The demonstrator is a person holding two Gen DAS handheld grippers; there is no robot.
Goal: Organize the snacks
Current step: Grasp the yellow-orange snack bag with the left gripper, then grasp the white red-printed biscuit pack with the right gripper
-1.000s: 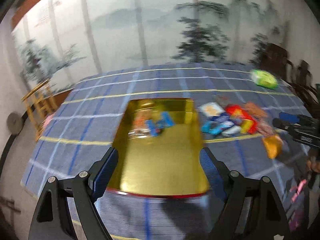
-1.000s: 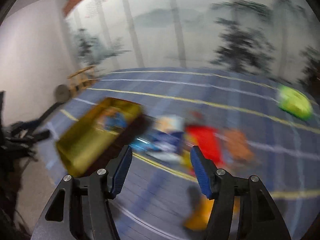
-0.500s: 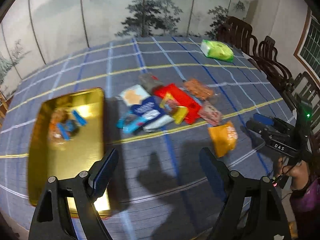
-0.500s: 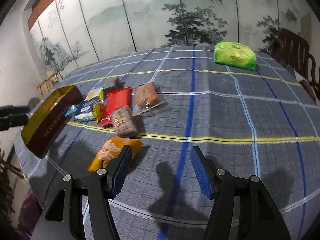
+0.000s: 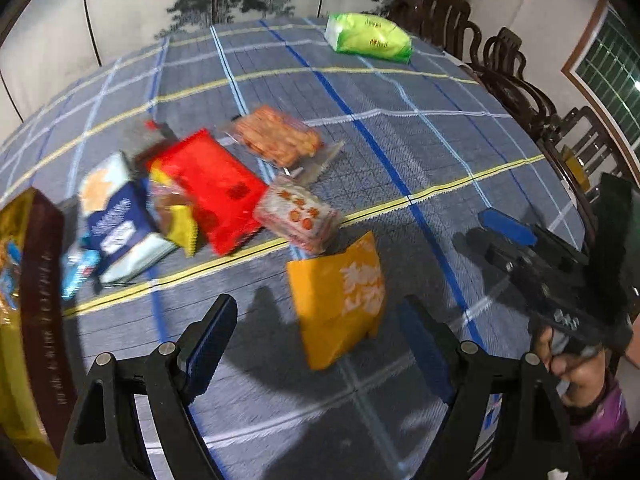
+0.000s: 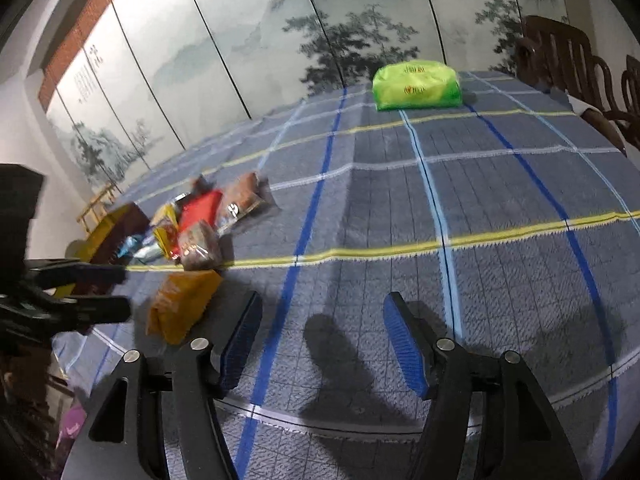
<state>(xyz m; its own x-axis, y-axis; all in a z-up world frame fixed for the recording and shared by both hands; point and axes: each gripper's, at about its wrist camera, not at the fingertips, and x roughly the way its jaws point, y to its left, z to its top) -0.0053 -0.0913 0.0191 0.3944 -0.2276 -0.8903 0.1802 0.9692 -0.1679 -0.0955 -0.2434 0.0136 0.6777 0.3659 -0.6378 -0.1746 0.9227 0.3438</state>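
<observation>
My left gripper (image 5: 316, 336) is open and empty, hovering just above an orange snack packet (image 5: 340, 296) that lies between its fingers. Beyond it lie a clear packet with red pieces (image 5: 298, 216), a red packet (image 5: 212, 190), an orange-filled clear packet (image 5: 276, 136) and blue-white packets (image 5: 116, 220). The gold tin (image 5: 24, 320) with dark red walls stands at the left edge with snacks inside. My right gripper (image 6: 320, 340) is open and empty over bare cloth, right of the orange packet (image 6: 182, 304). It shows in the left wrist view (image 5: 520, 248).
A green bag (image 6: 416, 84) lies at the table's far side, also in the left wrist view (image 5: 368, 36). Dark wooden chairs (image 5: 516, 80) line the right edge. The blue plaid tablecloth (image 6: 480, 184) covers the round table. A painted screen stands behind.
My left gripper has swung right from over the gold tin toward the orange packet and come lower. My right gripper has swung right, off the snack pile, to bare cloth.
</observation>
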